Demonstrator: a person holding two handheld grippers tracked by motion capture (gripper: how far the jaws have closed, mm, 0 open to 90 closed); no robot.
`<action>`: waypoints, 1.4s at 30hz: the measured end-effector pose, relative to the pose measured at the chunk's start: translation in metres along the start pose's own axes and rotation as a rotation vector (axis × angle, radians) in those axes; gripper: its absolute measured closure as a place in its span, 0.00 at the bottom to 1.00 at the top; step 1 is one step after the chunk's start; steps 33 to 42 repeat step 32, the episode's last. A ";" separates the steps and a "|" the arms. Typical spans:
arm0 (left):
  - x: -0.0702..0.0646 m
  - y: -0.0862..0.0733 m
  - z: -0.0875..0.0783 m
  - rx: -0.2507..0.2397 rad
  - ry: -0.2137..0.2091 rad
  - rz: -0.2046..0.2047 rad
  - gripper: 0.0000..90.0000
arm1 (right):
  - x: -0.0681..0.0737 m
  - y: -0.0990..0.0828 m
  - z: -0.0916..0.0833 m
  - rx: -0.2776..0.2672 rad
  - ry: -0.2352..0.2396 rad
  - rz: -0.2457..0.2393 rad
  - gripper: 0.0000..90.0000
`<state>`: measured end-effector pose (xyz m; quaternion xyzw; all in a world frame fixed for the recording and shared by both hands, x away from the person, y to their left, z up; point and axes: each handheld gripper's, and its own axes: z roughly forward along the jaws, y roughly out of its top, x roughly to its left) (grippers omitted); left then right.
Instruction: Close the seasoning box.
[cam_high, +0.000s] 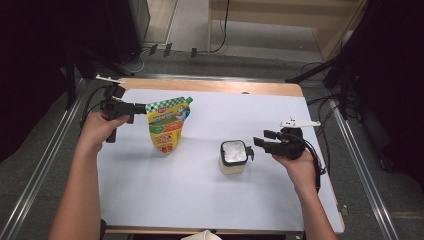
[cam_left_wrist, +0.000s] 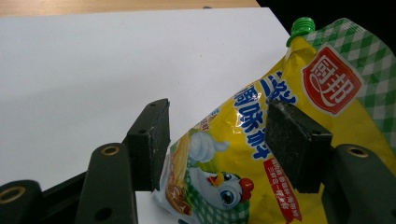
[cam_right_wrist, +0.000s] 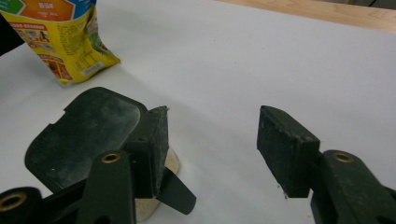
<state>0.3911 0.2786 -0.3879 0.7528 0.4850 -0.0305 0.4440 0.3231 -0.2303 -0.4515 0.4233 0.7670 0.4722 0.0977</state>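
A yellow sauce pouch with a green checked top and a green spout cap stands left of centre on the white sheet. My left gripper comes in level from the left and is shut on the pouch's upper left edge. In the left gripper view the pouch fills the gap between the pads. A small cream jar with a dark square lid sits in the middle. My right gripper is just right of it, open. In the right gripper view the lid lies left of the empty gap.
A white sheet covers the wooden table, whose bare edge shows at the back. Metal rails run along both sides. Cables and dark stands sit on the floor behind. The pouch's lower end shows far left in the right gripper view.
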 end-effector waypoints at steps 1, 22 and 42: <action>0.000 0.000 0.000 0.000 0.000 -0.001 0.46 | -0.001 -0.001 0.000 -0.001 0.000 -0.001 0.49; 0.003 -0.001 0.001 -0.007 0.011 -0.007 0.44 | -0.015 -0.011 0.005 0.002 -0.060 0.014 0.41; 0.006 -0.003 0.002 -0.022 0.016 -0.008 0.42 | -0.015 -0.013 0.007 0.002 -0.079 0.011 0.38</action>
